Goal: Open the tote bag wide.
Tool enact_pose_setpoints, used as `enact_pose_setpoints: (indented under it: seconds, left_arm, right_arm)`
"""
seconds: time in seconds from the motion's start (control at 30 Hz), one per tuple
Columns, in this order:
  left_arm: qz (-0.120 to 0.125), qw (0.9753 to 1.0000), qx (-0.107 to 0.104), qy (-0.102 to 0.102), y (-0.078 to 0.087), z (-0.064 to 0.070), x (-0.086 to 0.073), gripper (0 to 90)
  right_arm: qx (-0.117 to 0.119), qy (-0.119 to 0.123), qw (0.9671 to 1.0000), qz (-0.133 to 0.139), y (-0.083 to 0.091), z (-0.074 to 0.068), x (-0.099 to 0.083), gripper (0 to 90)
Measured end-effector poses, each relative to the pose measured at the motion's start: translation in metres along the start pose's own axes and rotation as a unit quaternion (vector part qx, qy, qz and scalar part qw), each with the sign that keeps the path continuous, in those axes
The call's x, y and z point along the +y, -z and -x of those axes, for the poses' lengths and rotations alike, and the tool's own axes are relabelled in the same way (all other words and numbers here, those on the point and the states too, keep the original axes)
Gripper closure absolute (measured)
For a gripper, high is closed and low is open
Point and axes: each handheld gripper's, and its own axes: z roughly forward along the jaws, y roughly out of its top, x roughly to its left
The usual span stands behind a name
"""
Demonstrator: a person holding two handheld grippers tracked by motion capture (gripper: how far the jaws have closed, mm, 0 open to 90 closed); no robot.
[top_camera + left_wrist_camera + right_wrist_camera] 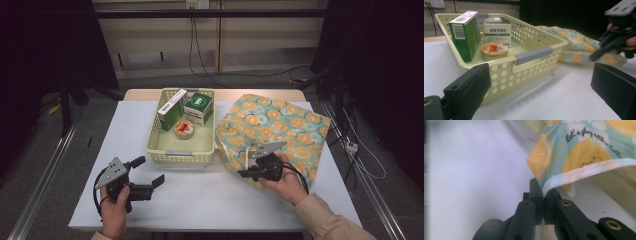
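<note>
Right now my right gripper [245, 173] has its fingers pressed together on the white hem of the bag [272, 132], pinching it at the near left corner; the right gripper view shows the hem [584, 171] caught right at the finger tips, so the bite is shallow. The bag lies flat on the table [200, 192], just right of the basket [172, 150], near it but I can't tell if they touch.

My left gripper [150, 172] hangs over the table in front of the basket, fingers spread wide, holding nothing.

Risks, as I judge them:
- Thin pinch on one layer of hem: a quick lift could let the fabric slip out.
- If I've caught both layers, the bag won't open; can't tell from here.
- Pulling left drags the bag into the basket and could shove it, tipping the green box [170, 111] or white box [198, 107] onto the tin [184, 130].
- Left fingers sit close to the basket's grey handle [534, 55]; a careless reach bumps it.
</note>
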Motion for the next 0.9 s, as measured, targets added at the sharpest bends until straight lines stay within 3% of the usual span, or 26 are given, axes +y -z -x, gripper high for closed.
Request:
enact_pose_setpoints:
  seconds: [0.1, 0.13, 0.17, 0.23, 0.27, 0.3, 0.33, 0.37, 0.4, 0.63, 0.67, 0.7, 0.77, 0.8, 0.9]
  left_arm:
    - [-0.003, 1.0, -0.001, 0.0, 0.0, 0.001, 0.0, 2.5]
    - [-0.001, 1.0, 0.001, -0.002, 0.001, 0.002, 0.0, 2.5]
    - [-0.001, 1.0, 0.001, -0.002, 0.001, 0.002, 0.0, 2.5]
    - [-0.001, 1.0, 0.001, -0.005, 0.002, 0.003, 0.001, 2.5]
    - [-0.001, 1.0, 0.001, -0.006, 0.002, 0.004, 0.001, 2.5]
    - [-0.001, 1.0, 0.001, -0.006, 0.002, 0.004, 0.001, 2.5]
    - [-0.003, 1.0, 0.001, -0.004, 0.001, 0.004, 0.001, 2.5]
    - [-0.003, 1.0, 0.001, -0.004, 0.001, 0.004, 0.001, 2.5]
    - [-0.004, 1.0, 0.0, -0.005, 0.0, 0.004, 0.001, 2.5]
    - [-0.004, 1.0, -0.001, -0.007, -0.002, 0.005, 0.002, 2.5]
    - [-0.006, 1.0, -0.002, -0.007, -0.002, 0.005, 0.001, 2.5]
    - [-0.006, 1.0, -0.002, -0.007, -0.002, 0.005, 0.001, 2.5]
    - [-0.007, 0.9999, -0.003, -0.008, -0.002, 0.005, 0.001, 2.5]
    - [-0.006, 1.0, -0.001, -0.006, -0.002, 0.005, 0.0, 2.5]
    - [-0.005, 1.0, 0.0, -0.005, -0.001, 0.005, 0.0, 2.5]
  right_arm:
    - [0.021, 0.008, 0.9997, 0.001, 0.008, -0.013, 0.003, 88.3]
    - [0.054, 0.005, 0.9985, 0.003, 0.012, -0.023, 0.002, 80.7]
    - [0.057, 0.003, 0.9984, 0.005, 0.012, -0.024, 0.001, 75.7]
    - [0.055, 0.003, 0.9985, 0.004, 0.011, -0.025, -0.001, 71.6]
    - [0.033, 0.008, 0.9994, -0.002, 0.012, -0.022, -0.007, 62.6]
    - [0.033, 0.008, 0.9994, -0.002, 0.012, -0.022, -0.007, 62.6]
    - [0.029, -0.008, 0.9995, 0.006, 0.014, -0.018, -0.01, 59.6]
    - [0.029, -0.008, 0.9995, 0.006, 0.014, -0.018, -0.01, 59.6]
    - [0.019, -0.009, 0.9998, 0.007, 0.017, -0.013, -0.012, 67.5]
    - [0.022, -0.011, 0.9997, 0.002, 0.02, -0.006, -0.016, 77.1]
    - [0.027, -0.012, 0.9996, 0.004, 0.023, -0.005, -0.015, 84.8]
    - [0.029, -0.012, 0.9995, 0.004, 0.024, -0.005, -0.015, 85.9]
    - [0.031, -0.012, 0.9995, 0.002, 0.024, -0.005, -0.015, 85.8]
    - [0.028, -0.01, 0.9996, 0.002, 0.023, -0.007, -0.015, 77.2]
    - [0.035, -0.008, 0.9993, 0.011, 0.019, -0.014, -0.014, 67.3]
